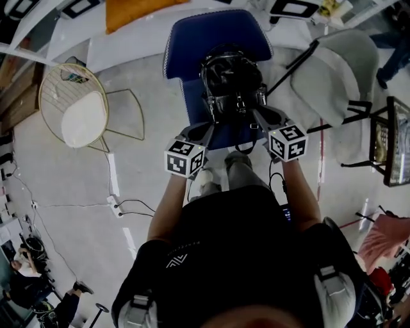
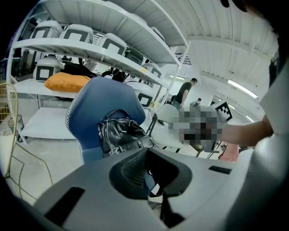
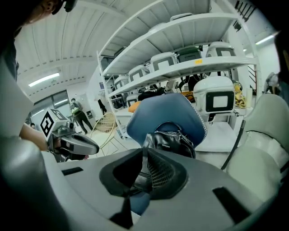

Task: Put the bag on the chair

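A gold wire chair [image 1: 61, 86] with a white seat cushion [image 1: 83, 118] stands at the left of the head view. From it a white power strip [image 1: 114, 206] and thin cables trail down across the pale floor [image 1: 70, 243]. A grey shell chair [image 1: 339, 77] fills the upper right, and pink cloth [image 1: 384, 237] shows at the right edge. An orange cushion [image 1: 138, 11] lies at the top on white shelving [image 2: 113, 31], which carries white units with dark screens [image 3: 219, 97]. A person [image 1: 25, 275] sits in the lower left corner.
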Demonstrator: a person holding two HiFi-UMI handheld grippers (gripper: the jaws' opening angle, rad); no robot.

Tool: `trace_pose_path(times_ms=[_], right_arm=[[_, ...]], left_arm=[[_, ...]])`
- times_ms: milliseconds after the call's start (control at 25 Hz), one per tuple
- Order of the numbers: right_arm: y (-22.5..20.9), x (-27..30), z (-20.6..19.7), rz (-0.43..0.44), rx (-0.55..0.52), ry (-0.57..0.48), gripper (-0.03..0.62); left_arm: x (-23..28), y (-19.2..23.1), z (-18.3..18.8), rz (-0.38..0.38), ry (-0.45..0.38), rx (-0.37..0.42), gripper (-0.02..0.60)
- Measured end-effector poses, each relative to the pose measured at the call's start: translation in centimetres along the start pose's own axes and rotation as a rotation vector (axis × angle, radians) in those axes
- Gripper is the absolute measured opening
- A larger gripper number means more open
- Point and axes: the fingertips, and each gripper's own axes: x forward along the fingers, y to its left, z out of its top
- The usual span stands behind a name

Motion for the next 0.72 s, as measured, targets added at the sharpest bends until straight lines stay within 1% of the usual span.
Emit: trace_pose_path(times_ms=[200, 360, 520, 720], right_arm=[[2.6, -1.8, 0.2, -0.021, 0.003, -0.042, 0.058], [4.7, -3.0, -0.7, -0.021, -0.019, -0.038, 0.058], [6.0, -4.4, -1.9, -0.037, -0.014, -0.038, 0.057], [7.4, -5.7, -2.1, -0.05, -0.007, -0.059, 0.055]], left_arm=[[-2.0, -1.5, -0.2, -0.023, -0.022, 0.015, 0.011], [-3.1, -2.7, -0.4, -0.051, -0.033, 0.045, 0.011], [-4.1, -3.7, -0.7, -0.065, -0.037, 0.071, 0.011], [-5.4, -4.6, -1.0, -0.07, -0.041, 0.096, 0.011]])
